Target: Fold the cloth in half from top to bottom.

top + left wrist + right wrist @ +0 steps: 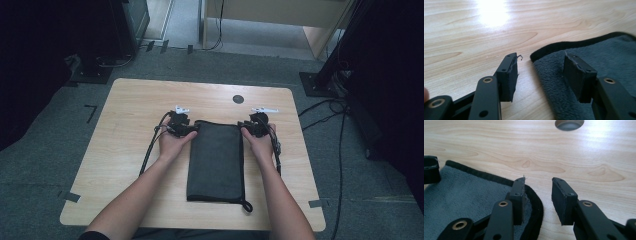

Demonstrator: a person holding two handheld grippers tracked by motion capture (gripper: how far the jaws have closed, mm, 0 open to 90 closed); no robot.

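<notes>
High view shows one dark grey towel (216,160), folded into a long strip, lying mid-table (135,95) with a cord loop at its near corner. Folding looks partly done; the far corners are not yet gripped. Two grippers: the left hand-held gripper (540,72) straddles the towel's far-left corner with jaws parted, nothing pinched; the right hand-held gripper (538,195) likewise straddles the far-right hem, unclenched.
</notes>
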